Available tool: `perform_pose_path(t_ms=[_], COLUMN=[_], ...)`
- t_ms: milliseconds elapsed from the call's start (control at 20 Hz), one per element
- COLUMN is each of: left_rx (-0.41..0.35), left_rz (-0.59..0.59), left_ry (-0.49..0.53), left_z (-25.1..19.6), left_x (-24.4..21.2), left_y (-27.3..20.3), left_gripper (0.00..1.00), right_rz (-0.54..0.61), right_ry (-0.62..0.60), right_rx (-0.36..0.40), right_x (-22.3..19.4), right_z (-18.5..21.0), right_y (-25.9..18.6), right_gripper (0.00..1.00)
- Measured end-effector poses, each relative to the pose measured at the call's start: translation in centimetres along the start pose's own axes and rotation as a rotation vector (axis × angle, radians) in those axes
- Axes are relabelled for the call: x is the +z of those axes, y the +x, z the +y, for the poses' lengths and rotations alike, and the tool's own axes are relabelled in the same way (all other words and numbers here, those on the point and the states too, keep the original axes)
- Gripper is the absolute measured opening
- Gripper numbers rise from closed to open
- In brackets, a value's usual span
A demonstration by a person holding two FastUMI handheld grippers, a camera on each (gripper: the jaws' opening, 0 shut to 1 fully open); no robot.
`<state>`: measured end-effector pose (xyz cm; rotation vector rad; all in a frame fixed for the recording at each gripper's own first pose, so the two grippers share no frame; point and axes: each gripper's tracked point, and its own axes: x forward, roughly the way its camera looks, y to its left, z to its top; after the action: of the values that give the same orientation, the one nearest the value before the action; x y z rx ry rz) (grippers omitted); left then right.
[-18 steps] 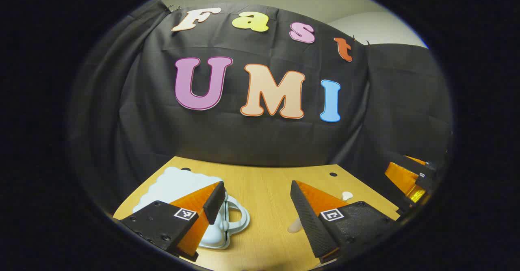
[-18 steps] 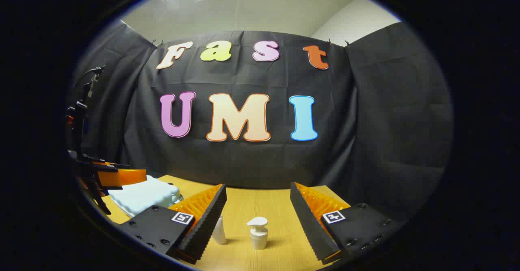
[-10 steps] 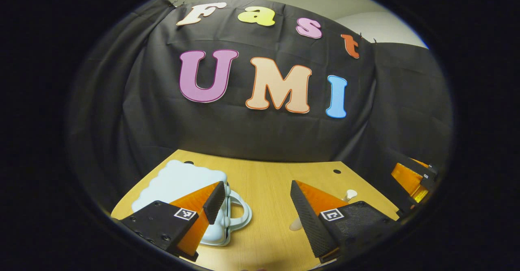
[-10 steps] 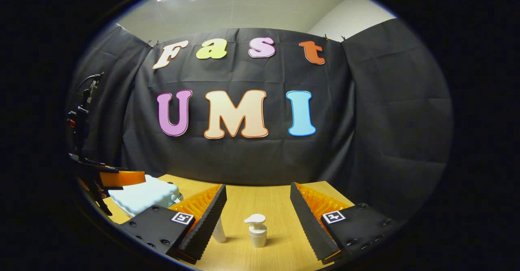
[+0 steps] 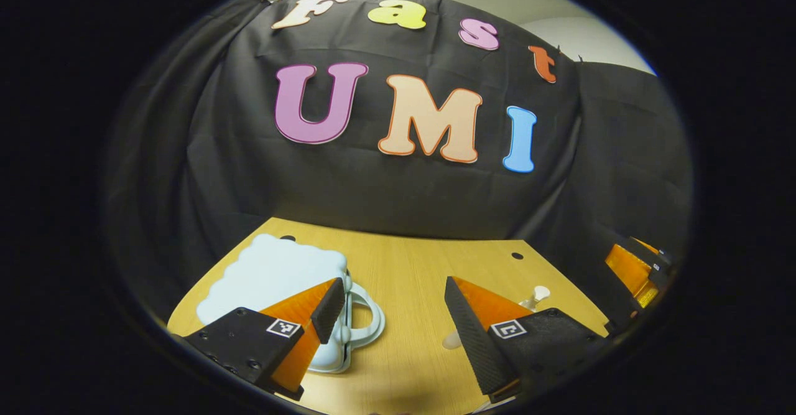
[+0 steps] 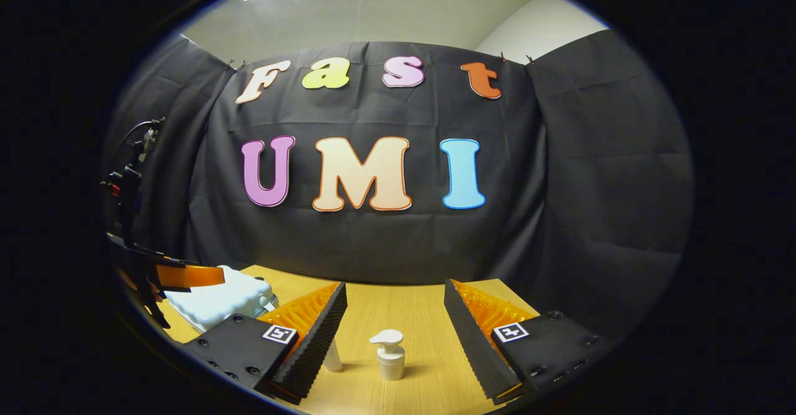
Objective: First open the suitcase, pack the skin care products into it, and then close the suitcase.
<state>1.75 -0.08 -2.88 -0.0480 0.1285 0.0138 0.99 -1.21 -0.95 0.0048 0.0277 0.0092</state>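
Step in hand: we judge it to be opening the suitcase (image 5: pixel 273 275); it lies shut and flat on the table (image 5: pixel 410 265), its handle (image 5: pixel 368 321) turned toward the table's middle.
Left gripper (image 5: pixel 392 315): jaws wide, holding nothing; its left finger hangs over the suitcase's handle end, its right finger over bare wood; contact we cannot tell.
Right gripper (image 6: pixel 393 321): jaws wide, holding nothing; the pump bottle (image 6: pixel 388 355) stands between its fingers but apart from both.
Doing it well: we would bring the left gripper lower and find the seam on the handle side; lift the lid only, so the light shell does not slide; the right gripper could steady the base, though we cannot see where the hinge or any catch lies.
Skin care products: in the right gripper view the pump bottle stands upright on the table, a slim tube (image 6: pixel 333 359) just beside it, half hidden by the finger.
Left gripper view offers: the suitcase's scalloped top and looped handle from above.
Right gripper view offers: the suitcase (image 6: pixel 217 297) from the side, low and closed.
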Motion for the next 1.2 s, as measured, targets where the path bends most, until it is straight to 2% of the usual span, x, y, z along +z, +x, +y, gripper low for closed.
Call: perform_pose_path(t_ms=[150, 300, 700, 950, 1000, 1100, 1200], left_rx=[-0.037, -0.054, -0.028, 0.047, 0.069, 0.102, 0.103], left_rz=[0.086, 0.258, 0.697, 0.878, 0.912, 0.968, 1.006], left_ry=[-0.019, -0.033, -0.133, -0.096, -0.094, -0.079, -0.068], left_z=[-0.5, -0.6, 0.7, 2.6, 3.0, 3.9, 4.0], left_x=[-1.1, -3.4, -9.7, -12.7, -13.1, -14.0, -14.7], left_y=[2.4, 5.2, 10.7, 12.4, 12.7, 13.2, 13.6], left_gripper=[0.95, 0.95, 0.96, 0.96, 0.99, 0.95, 0.91], right_rz=[0.005, 0.017, 0.017, 0.038, 0.041, 0.048, 0.054], right_ry=[-0.003, -0.011, -0.06, -0.068, -0.073, -0.079, -0.084], right_rx=[0.006, 0.006, 0.016, 0.017, 0.015, 0.014, 0.008], right_x=[-0.4, -1.1, -1.8, -2.6, -2.7, -2.9, -3.1], right_z=[0.2, 0.3, 0.0, -0.3, -0.4, -0.7, -1.1], right_y=[-0.2, -0.4, -0.1, -0.7, -0.9, -1.2, -1.5], right_gripper=[0.98, 0.99, 0.99, 0.99, 0.99, 0.99, 0.99])
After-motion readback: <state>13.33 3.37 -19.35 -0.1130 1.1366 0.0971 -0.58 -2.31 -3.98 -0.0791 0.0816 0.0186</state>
